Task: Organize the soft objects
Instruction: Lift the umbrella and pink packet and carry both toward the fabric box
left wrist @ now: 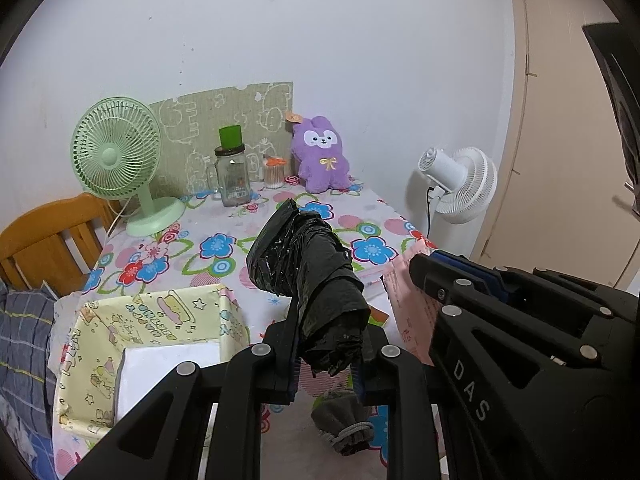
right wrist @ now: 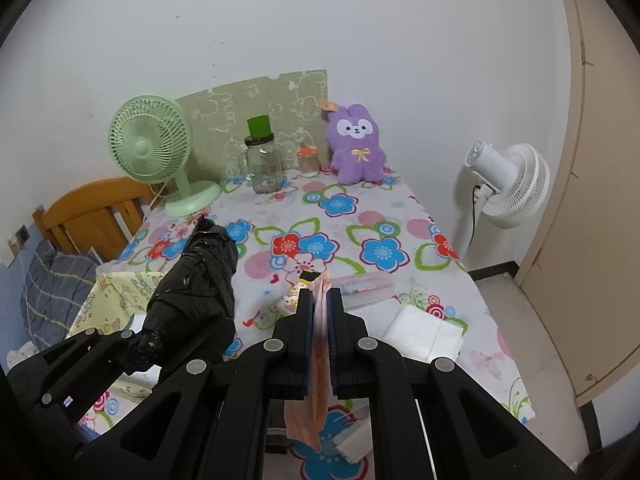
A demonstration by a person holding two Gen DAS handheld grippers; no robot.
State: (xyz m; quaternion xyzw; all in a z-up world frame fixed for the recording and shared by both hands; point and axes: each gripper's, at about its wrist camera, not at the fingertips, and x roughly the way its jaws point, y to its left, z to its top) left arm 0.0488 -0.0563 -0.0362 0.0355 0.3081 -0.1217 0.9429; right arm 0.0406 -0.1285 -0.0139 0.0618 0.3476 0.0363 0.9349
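My left gripper (left wrist: 326, 354) is shut on a crumpled black plastic bag roll (left wrist: 304, 264) and holds it above the floral table, next to a yellow fabric basket (left wrist: 120, 320). The bag also shows in the right wrist view (right wrist: 196, 280). My right gripper (right wrist: 320, 296) is shut on a thin pink plastic bag (right wrist: 316, 360) that hangs down between its fingers; the bag also shows in the left wrist view (left wrist: 408, 312). A grey drawstring pouch (left wrist: 344, 420) lies on the table under the left gripper. A purple plush rabbit (right wrist: 356, 144) sits at the back.
A green desk fan (right wrist: 152, 148), a glass jar with a green cup on it (right wrist: 262, 160) and a small orange-lidded container (right wrist: 308, 160) stand at the back. A clear pencil case (right wrist: 364, 284) and white folded tissue (right wrist: 424, 328) lie on the table. A white floor fan (right wrist: 508, 184) stands right. A wooden chair (right wrist: 96, 212) is left.
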